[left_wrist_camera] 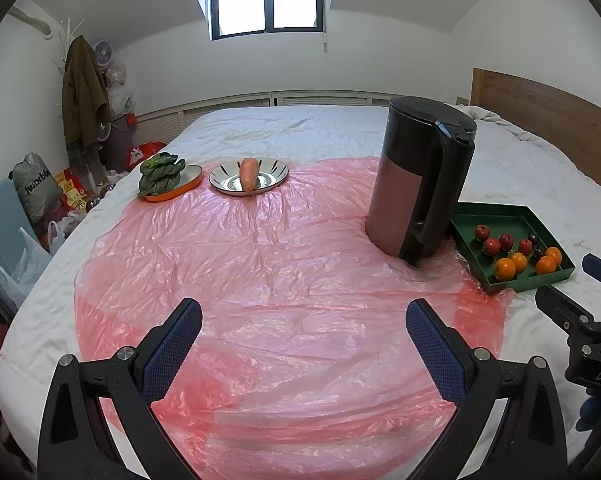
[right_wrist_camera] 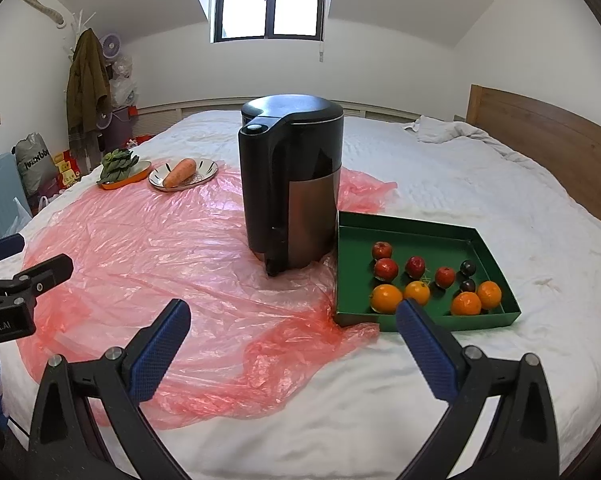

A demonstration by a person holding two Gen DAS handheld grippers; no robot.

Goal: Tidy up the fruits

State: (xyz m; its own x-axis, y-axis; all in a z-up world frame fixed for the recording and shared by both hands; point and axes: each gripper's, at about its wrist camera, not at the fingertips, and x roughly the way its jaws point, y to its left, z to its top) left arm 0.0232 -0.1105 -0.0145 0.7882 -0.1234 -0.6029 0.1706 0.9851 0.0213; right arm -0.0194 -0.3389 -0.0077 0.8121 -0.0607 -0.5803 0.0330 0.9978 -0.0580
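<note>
At the lower right of the right wrist view sits a green tray (right_wrist_camera: 420, 232) on the white bed (right_wrist_camera: 480, 184). All the fruit is inside it: four red fruits (right_wrist_camera: 386, 269), four oranges (right_wrist_camera: 386, 298) and two dark plums (right_wrist_camera: 468, 268), lying in loose groups by kind. A black kettle (right_wrist_camera: 292, 184) stands just left of the tray on a pink plastic sheet (right_wrist_camera: 140, 240). Far off at the upper left, greens (right_wrist_camera: 118, 164) lie on an orange plate and a carrot (right_wrist_camera: 179, 172) lies on a silver plate. The right gripper (right_wrist_camera: 294, 334) is spread wide and holds nothing. The left gripper (left_wrist_camera: 304, 334) is spread wide over the sheet and holds nothing too. I think this could be fruit waiting to be sorted, or fruit already sorted; I cannot tell which.
</note>
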